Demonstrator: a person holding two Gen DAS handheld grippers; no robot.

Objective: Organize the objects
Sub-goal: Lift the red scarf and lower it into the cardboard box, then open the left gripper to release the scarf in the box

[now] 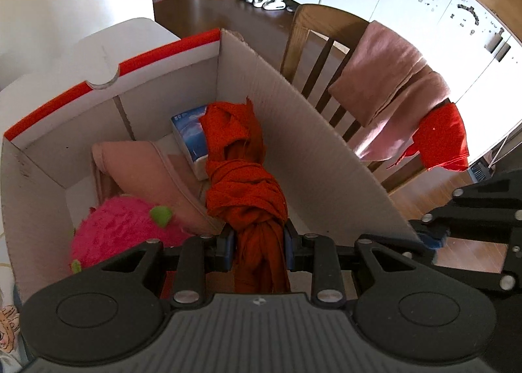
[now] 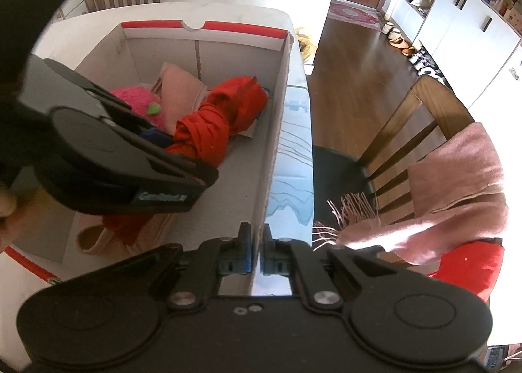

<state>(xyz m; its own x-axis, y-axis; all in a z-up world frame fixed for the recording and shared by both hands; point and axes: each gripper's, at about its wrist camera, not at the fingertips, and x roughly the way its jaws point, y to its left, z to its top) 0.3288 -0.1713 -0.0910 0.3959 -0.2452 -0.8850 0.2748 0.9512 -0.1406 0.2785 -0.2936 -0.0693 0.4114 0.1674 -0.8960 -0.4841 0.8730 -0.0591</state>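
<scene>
An open cardboard box [image 1: 293,118] with a red-striped rim stands on the table. My left gripper [image 1: 259,242] is down inside it, shut on a knotted orange-red cloth [image 1: 241,177] that stretches forward over the contents. Under and beside the cloth lie a pink folded cloth [image 1: 140,164], a fuzzy pink plush [image 1: 120,229] and a blue tissue pack [image 1: 189,131]. My right gripper [image 2: 257,255] is shut on the top edge of the box's right wall [image 2: 274,131]. In the right wrist view the orange-red cloth [image 2: 208,131] hangs from the left gripper [image 2: 163,141].
A wooden chair [image 2: 407,131] stands right of the table, draped with a pink fringed scarf [image 2: 456,183] and a red cloth [image 2: 466,268]. The table's patterned edge [image 2: 293,161] runs beside the box. Dark wood floor, white cabinets and shoes lie beyond.
</scene>
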